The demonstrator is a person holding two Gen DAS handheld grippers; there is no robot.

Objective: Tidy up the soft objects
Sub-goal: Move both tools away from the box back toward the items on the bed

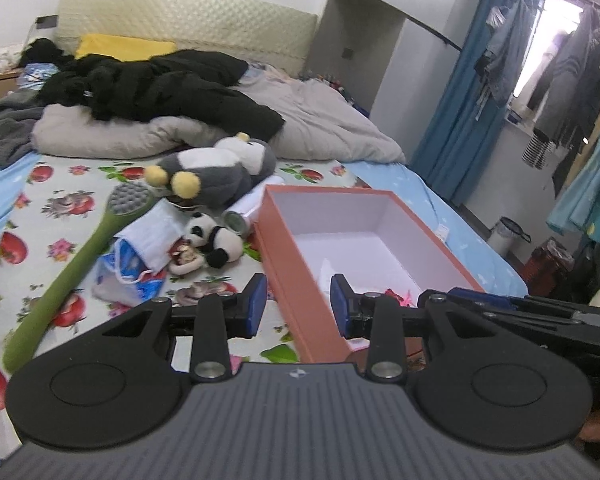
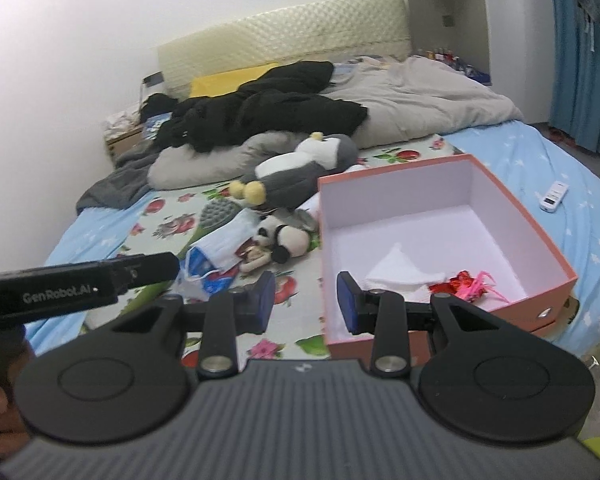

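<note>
An open orange box (image 1: 288,280) (image 2: 556,256) with a white inside stands on the bed; a white cloth (image 2: 404,270) and a red and pink trinket (image 2: 466,283) lie in it. To its left lie a grey penguin plush (image 1: 216,170) (image 2: 300,172), a small panda plush (image 1: 214,240) (image 2: 286,240), a white face mask (image 1: 154,232) (image 2: 228,240), a small doll (image 1: 186,260) and a green long-handled brush (image 1: 60,280). My left gripper (image 1: 299,307) hangs over the box's near left wall, open and holding nothing. My right gripper (image 2: 306,303) hovers over the box's near left corner, open and holding nothing.
A grey quilt (image 1: 320,120) with black clothes (image 1: 172,88) and a yellow pillow (image 1: 120,46) fills the far half of the bed. A white remote (image 2: 554,197) lies right of the box. A blue and white packet (image 1: 120,276) lies under the mask. Blue curtains (image 1: 460,120) hang at the right.
</note>
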